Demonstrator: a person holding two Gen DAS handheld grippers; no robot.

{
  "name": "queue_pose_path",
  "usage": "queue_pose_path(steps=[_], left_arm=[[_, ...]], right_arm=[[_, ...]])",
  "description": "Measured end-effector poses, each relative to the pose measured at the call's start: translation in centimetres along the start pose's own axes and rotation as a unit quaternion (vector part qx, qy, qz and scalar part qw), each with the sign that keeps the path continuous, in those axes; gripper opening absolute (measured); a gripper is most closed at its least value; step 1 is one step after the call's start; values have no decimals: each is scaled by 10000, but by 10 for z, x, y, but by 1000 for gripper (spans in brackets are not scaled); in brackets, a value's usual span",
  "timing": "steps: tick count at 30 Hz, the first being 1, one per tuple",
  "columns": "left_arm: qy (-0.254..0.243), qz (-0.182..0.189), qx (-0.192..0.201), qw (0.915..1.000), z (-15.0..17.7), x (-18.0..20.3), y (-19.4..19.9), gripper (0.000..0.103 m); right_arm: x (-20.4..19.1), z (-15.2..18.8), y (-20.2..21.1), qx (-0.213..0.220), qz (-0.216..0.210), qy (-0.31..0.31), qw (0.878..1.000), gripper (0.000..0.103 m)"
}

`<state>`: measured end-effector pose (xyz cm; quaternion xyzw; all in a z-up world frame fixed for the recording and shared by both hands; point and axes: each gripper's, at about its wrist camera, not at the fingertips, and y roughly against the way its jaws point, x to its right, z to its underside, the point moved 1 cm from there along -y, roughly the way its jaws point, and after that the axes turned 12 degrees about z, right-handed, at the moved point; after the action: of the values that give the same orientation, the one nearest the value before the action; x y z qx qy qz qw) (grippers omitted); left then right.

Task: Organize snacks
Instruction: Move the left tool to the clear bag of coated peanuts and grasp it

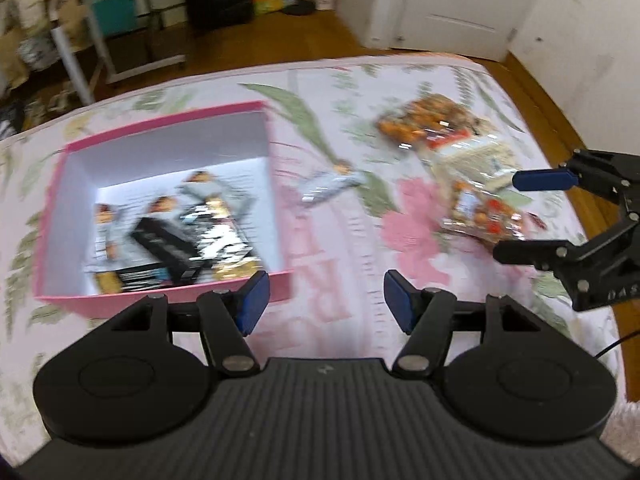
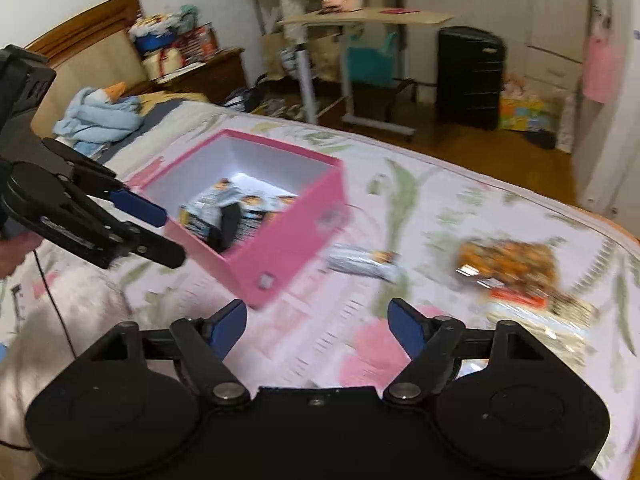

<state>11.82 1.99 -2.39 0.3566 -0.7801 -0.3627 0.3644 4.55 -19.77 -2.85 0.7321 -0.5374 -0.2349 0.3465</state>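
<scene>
Mid-sort: pink cardboard box (image 1: 168,300) on floral bed sheet (image 1: 340,320) part-filled. Left tongs (image 1: 325,300), right tongs (image 2: 316,326) both wide apart, empty. Next: grab silver snack bar (image 1: 326,186) beside box.

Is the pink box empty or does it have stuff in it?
Not empty. The pink box is open on top, and several snack packets lie on its white bottom. Others still lie outside on the bedspread.
</scene>
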Motion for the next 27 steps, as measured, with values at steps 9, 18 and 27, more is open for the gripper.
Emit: queue_pose_path(steps=[9, 18, 27], left_arm=[[256, 738, -299, 9965, -1, 53, -86, 62], [192, 722, -2, 9972, -9, 81, -157, 62], [1042, 1094, -166, 9884, -14, 72, -202, 60]], right_arm=[[88, 79, -10, -62, 463, -985, 9940, 83], [126, 123, -53, -664, 1006, -1306, 9841, 84], [150, 123, -79, -445, 566, -1012, 9923, 84]])
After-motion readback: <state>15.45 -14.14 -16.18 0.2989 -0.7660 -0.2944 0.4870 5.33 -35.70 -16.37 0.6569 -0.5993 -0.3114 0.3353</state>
